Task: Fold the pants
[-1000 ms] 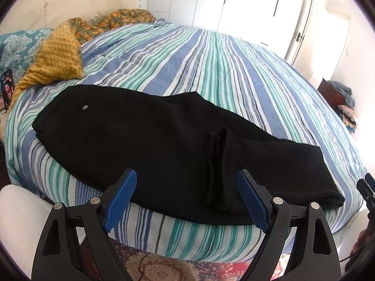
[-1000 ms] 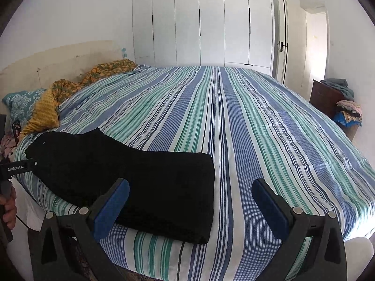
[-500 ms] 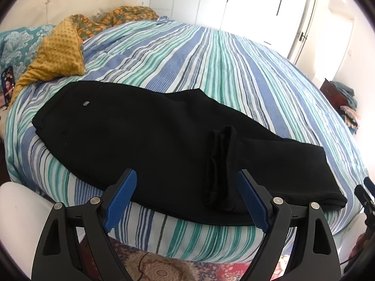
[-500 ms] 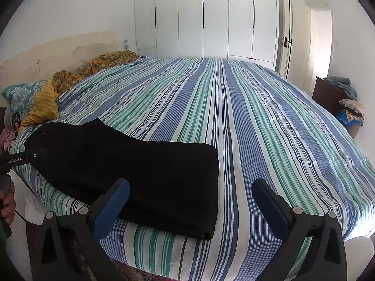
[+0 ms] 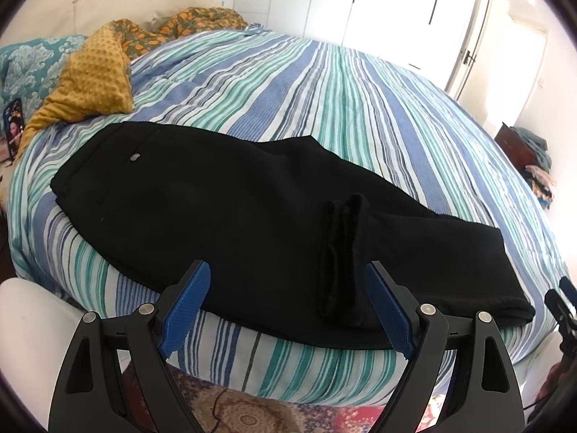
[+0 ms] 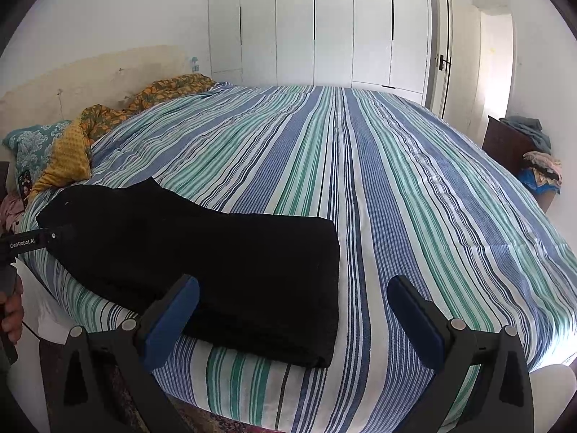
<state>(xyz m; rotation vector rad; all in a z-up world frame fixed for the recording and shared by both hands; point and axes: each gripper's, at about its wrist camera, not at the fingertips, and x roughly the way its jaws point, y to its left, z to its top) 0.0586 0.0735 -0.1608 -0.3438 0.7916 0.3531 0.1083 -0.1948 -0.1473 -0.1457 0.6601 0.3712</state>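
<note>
Room: bedroom with white wardrobe doors [image 6: 317,29] behind a wide bed [image 6: 414,187] under a blue, green and white striped cover.
Change since one second ago: almost none; same garment pose on the cover, only a small shift of framing in both views; jaws as wide as before.
Pants [image 5: 252,213]: black, one pair, lying flat across the near edge of the bed, waist end toward the pillows, leg end folded back on itself with a thick folded ridge near the middle.
Pants detail: one small grey button on the waist part; in the right wrist view the folded end [image 6: 288,274] ends in a straight edge, hanging slightly over the mattress side.
Left gripper [image 5: 286,294]: jaws wide, nothing between the blue pads, hovering just before the near edge of the pants, not touching.
Right gripper [image 6: 294,305]: jaws wide, empty, held in front of the folded end.
Pillows: one teal patterned pillow [image 5: 25,61], one mustard dotted cushion [image 5: 93,83], one orange-flower blanket [image 5: 194,21] at the head.
Other: one phone [image 5: 13,126] at the left border; one pile of clothes [image 6: 541,169] by a dark cabinet.
</note>
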